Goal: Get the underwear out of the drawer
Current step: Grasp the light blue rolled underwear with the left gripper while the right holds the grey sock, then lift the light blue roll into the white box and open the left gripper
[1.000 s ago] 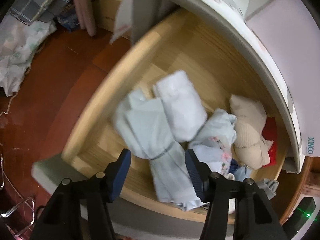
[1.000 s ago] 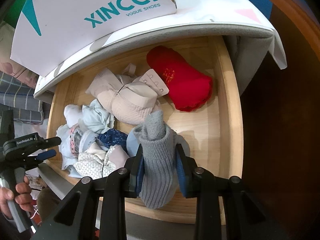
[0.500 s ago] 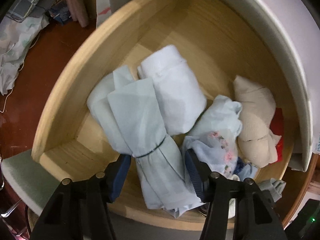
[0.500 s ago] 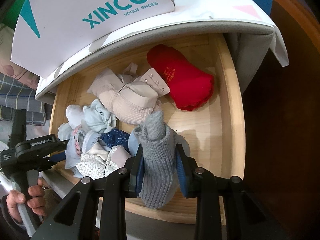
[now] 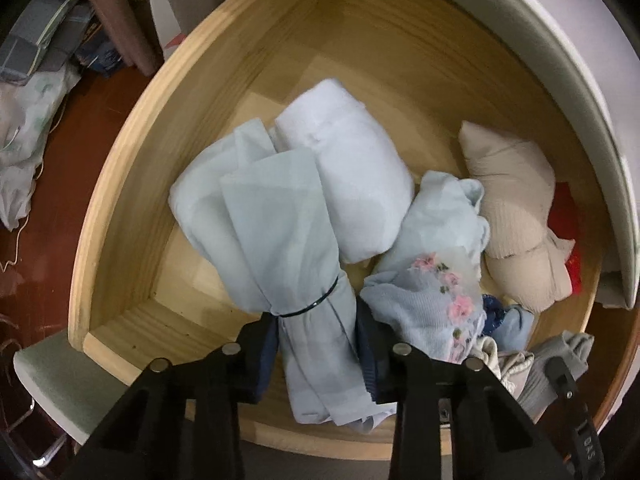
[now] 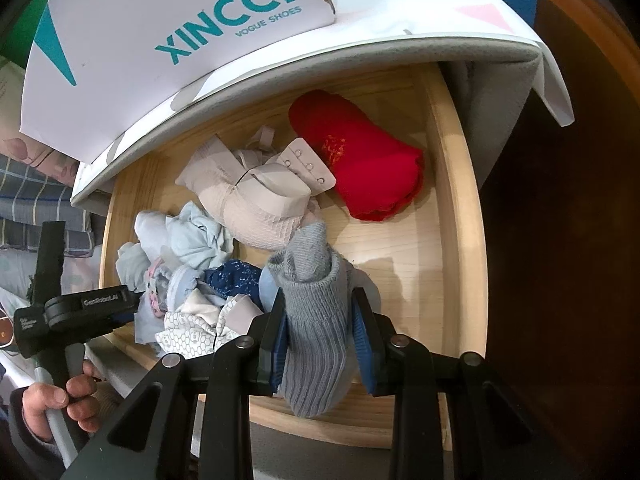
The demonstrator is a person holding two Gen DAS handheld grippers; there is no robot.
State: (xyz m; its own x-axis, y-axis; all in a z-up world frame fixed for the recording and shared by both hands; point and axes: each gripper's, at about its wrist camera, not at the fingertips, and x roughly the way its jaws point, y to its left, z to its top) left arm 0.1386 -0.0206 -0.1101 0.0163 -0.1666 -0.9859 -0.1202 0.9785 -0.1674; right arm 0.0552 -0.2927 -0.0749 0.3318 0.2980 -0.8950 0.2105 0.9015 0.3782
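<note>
- The underwear, a pale blue bundle tied with a thin dark band, lies in the wooden drawer, near its front left corner.
- The left tool points down over it. Its jaws are closing, with the bundle's lower end between them and the pads touching the cloth.
- A white roll lies just beside the bundle, touching it.
- The right tool is squeezed tight on a grey sock at the drawer's front.
- A red cloth and a beige bra lie further back.
- A hand holds the left tool's handle.
</note>
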